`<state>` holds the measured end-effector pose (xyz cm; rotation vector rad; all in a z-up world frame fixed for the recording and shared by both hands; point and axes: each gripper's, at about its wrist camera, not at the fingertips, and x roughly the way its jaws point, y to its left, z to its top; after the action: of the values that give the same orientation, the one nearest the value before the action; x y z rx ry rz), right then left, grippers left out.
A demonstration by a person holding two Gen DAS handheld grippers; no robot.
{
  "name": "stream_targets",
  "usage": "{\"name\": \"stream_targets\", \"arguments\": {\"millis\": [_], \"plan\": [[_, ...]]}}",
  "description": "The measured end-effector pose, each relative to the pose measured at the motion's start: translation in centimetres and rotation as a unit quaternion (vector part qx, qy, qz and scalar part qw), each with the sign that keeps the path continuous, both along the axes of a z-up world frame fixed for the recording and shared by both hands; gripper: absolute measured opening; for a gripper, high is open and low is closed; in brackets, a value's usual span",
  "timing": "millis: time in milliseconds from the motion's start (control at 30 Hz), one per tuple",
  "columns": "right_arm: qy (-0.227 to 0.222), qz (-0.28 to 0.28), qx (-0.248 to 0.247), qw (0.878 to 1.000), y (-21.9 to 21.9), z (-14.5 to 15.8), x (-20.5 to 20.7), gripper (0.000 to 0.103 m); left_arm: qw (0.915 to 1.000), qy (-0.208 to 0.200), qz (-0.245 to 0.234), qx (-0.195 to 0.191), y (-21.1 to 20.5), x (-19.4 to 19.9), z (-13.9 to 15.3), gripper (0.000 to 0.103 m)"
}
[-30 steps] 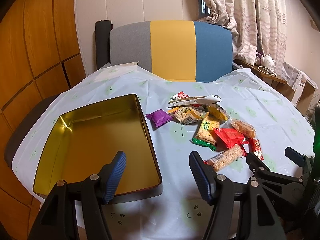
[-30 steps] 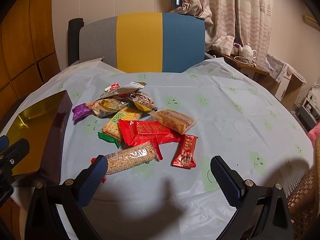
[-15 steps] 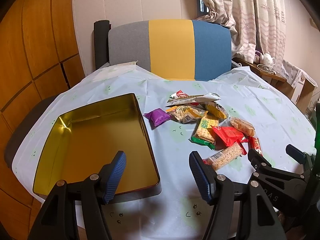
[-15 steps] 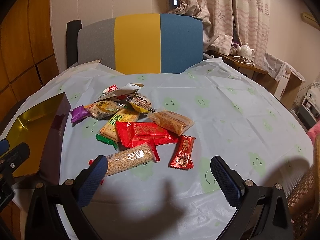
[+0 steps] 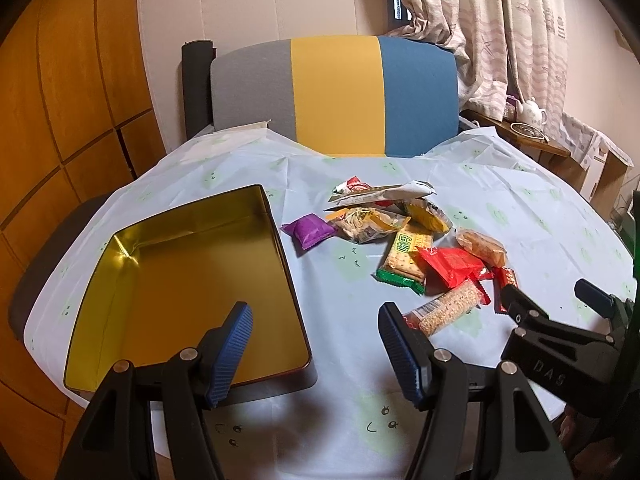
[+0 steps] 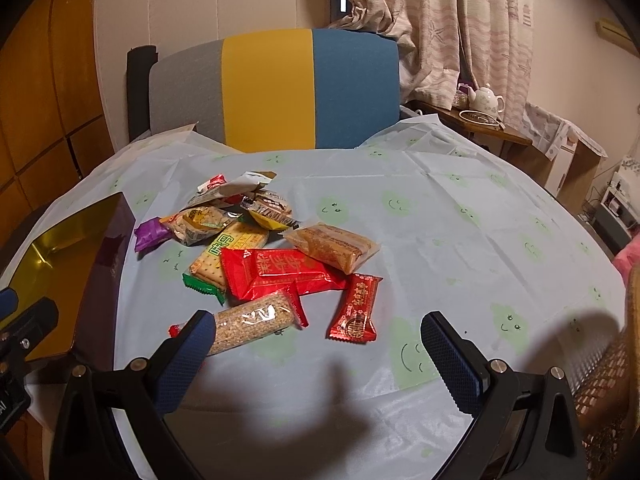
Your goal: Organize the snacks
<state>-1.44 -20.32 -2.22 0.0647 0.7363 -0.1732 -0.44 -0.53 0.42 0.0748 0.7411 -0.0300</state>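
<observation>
A pile of wrapped snacks lies mid-table: a clear-wrapped sesame bar [image 6: 254, 322] [image 5: 446, 310], a small red bar [image 6: 356, 308], a big red packet [image 6: 276, 270], a cracker pack [image 6: 224, 258] and a purple pack [image 5: 310, 230]. An open gold tin [image 5: 188, 276] sits at the left, empty. My left gripper [image 5: 314, 348] is open, over the tin's near right corner. My right gripper [image 6: 320, 356] is open, just short of the sesame bar and small red bar; it also shows in the left wrist view [image 5: 550, 304].
The round table [image 6: 460, 220] has a pale blue cloth with green faces. A grey, yellow and blue chair [image 6: 272, 88] stands behind it. A side table with a teapot [image 6: 486, 100] is at the right by curtains. Wood panels line the left wall.
Both grippers have crept slightly forward toward the snacks. The snacks and tin have not moved.
</observation>
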Motion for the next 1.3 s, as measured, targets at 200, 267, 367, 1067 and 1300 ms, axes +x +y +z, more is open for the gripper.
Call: {"name": "stream_targets", "arguments": {"millis": [200,267,367,1067,1300], "plan": [[-0.001,-0.003,0.004,1.000,-1.2,0.5,0.6,0.103,1.0000,0.006,-0.006,0.000,-0.3,0.1,-0.3,0.067],[-0.004,-0.006,0.003,1.000,-2.0,0.9,0.9,0.103,0.9999,0.009,-0.008,0.002,-0.4,0.1,-0.4,0.067],[-0.003,-0.002,0.012,1.000,-3.6,1.7,1.9,0.103,0.9998,0.015,-0.015,0.001,-0.6,0.2,-0.6,0.067],[0.112,-0.027,0.253,0.961,-20.5,-0.4,9.9,0.103,0.9462,0.161,-0.278,0.032,-7.5,5.4,-4.3,0.059],[0.111,-0.014,0.252,0.961,-20.4,-0.1,9.9,0.103,0.9181,0.212,-0.327,0.074,-10.9,8.6,-7.2,0.059]]}}
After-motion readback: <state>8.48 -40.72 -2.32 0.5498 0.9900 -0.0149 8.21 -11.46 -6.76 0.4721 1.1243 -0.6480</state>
